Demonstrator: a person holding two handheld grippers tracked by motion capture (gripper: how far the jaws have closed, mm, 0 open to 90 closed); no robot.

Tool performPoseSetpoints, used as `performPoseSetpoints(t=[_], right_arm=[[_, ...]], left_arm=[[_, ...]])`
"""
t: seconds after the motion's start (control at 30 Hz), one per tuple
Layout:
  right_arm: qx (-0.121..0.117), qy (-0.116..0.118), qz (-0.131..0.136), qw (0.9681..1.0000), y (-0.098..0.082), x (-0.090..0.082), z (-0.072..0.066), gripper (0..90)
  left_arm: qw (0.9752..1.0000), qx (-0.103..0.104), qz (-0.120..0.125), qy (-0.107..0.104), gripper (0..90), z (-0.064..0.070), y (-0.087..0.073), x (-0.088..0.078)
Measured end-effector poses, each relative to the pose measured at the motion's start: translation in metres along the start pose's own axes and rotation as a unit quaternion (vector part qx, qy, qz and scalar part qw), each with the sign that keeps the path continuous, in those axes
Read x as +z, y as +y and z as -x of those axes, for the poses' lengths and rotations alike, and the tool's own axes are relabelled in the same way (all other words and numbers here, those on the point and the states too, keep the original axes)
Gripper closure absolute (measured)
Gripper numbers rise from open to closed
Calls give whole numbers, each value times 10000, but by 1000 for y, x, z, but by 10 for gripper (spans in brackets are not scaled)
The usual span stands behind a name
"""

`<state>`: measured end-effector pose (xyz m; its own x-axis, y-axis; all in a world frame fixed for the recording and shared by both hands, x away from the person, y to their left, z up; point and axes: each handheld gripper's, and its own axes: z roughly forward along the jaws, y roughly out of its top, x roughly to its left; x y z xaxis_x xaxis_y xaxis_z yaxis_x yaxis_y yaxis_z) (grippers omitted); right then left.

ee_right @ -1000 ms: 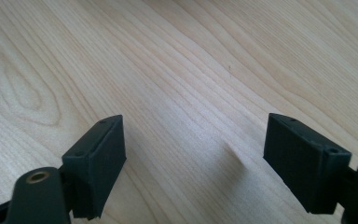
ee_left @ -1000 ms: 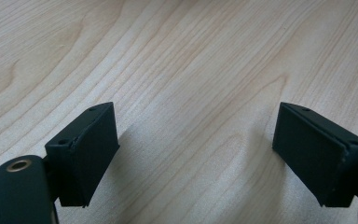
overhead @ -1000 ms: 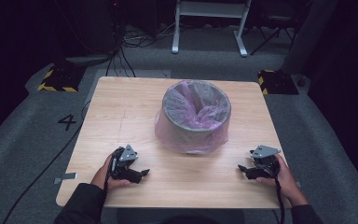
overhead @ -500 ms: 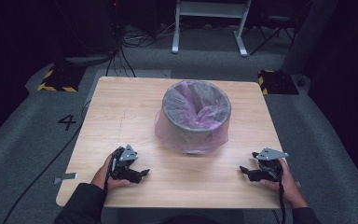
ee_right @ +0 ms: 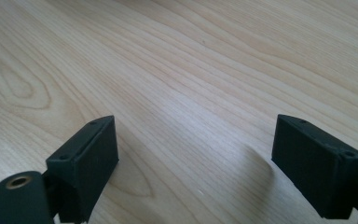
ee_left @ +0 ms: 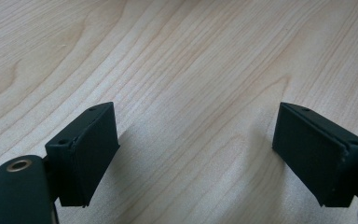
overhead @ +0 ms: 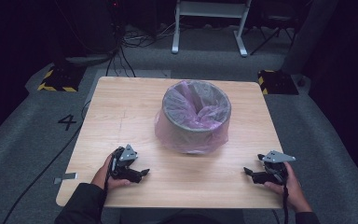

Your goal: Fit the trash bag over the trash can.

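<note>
Right gripper [overhead: 251, 173] drawn nearer table [overhead: 121, 107] edge, jaws just opening, empty | left gripper [overhead: 140, 175] wide, empty | lined bin [overhead: 196, 116] at 12 o'clock | step: pre-reach; next: reach for liner rim.

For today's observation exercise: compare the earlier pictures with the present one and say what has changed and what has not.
The right gripper has slid a little toward the table's near right corner, its jaws opening further, nothing between its fingers. Left gripper and the bin with its pink bag kept their places.
</note>
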<state>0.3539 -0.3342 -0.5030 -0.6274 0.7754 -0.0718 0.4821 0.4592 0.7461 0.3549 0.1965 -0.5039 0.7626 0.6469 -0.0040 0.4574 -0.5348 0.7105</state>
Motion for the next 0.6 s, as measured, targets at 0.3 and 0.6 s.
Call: performPoseSetpoints(t=[0.3,0.6], right_arm=[[550,-118,-166,9983,-8,-7,11,107],[564,-134,-162,9982,-9,-7,13,106]], left_arm=[[10000,-23,4,15,141,0,1,1],[10000,-32,-1,19,141,0,1,1]])
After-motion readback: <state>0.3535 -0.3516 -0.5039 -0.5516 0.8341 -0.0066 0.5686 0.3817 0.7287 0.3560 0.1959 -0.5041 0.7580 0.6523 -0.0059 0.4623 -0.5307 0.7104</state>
